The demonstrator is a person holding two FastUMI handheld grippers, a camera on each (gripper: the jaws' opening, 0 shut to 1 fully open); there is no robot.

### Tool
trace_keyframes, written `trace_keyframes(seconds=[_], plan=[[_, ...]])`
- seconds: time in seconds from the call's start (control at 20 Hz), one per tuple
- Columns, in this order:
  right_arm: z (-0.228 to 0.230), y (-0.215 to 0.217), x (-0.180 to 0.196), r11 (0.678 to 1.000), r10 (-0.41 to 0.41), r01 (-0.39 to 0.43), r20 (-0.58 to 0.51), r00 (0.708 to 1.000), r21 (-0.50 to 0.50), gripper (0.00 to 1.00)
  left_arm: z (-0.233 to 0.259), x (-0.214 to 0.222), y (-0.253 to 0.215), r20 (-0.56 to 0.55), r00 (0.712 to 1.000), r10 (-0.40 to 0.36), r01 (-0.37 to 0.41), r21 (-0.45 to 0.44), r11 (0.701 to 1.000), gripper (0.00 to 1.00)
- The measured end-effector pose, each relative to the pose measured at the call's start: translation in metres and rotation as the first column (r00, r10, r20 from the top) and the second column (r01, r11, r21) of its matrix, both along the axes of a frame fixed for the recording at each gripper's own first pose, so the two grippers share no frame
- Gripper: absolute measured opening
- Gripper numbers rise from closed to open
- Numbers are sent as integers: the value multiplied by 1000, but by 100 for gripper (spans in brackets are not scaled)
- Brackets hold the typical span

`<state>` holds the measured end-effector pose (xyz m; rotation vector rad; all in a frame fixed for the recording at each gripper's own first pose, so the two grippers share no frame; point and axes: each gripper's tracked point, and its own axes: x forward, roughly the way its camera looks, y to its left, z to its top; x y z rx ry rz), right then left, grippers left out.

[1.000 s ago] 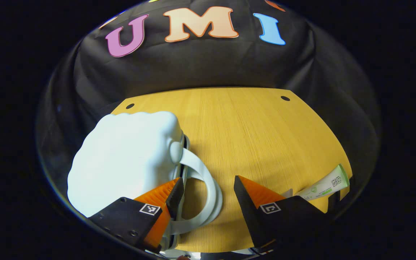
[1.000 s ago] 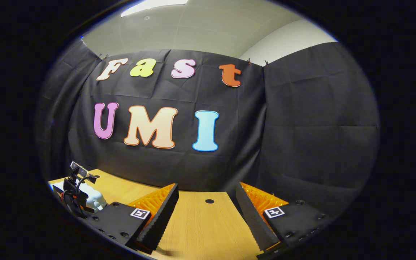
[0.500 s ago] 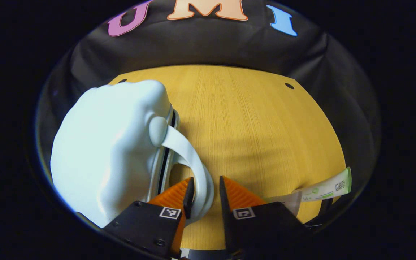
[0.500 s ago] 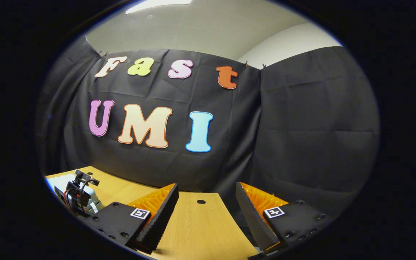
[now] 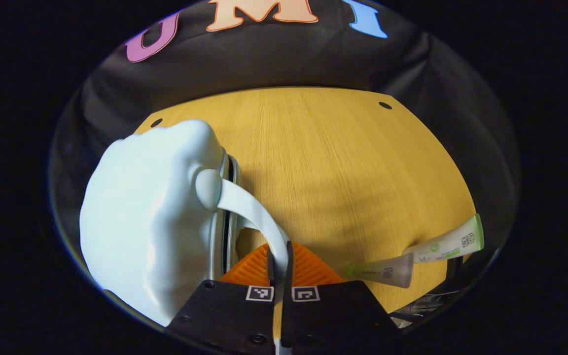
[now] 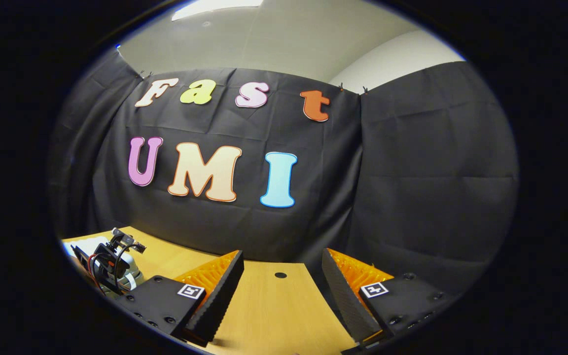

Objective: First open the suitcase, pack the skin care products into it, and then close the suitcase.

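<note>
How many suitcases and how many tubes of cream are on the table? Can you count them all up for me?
Suitcases: 1, the pale blue suitcase, held by its handle in the left gripper.
Tubes: 2, a green-capped tube and a grey tube.
Total: 3 things on the table.

- We see the left gripper point(image 5: 279, 256) with both fingers pinched on the white handle strap point(image 5: 249, 209) of the pale blue suitcase point(image 5: 151, 217).
- The suitcase lies closed on the wooden table point(image 5: 333, 162), its dark zip seam point(image 5: 229, 207) facing the gripper.
- Right of the suitcase, near the table's front edge, lie two skin care tubes: a frosted tube point(image 5: 380, 272) and a white tube with a green end point(image 5: 449, 242), touching or nearly so.
</note>
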<state>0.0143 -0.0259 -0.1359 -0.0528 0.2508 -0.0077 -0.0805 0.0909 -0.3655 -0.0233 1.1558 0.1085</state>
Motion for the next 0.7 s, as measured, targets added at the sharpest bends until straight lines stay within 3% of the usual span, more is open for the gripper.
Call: trace_keyframes(seconds=[0.2,0.3,0.7], plan=[[2,17,-1,999,38,-39,37,999,24,99,35,6,-2,47,999,2,-1,-23,1000,0],[-3,25,-1,997,68,-68,30,997,28,99,52,10,0,71,997,-20,21,-6,1000,0],[-7,54,1,988,120,-121,24,993,91,99,107,19,28,195,981,5,-15,54,998,0]])
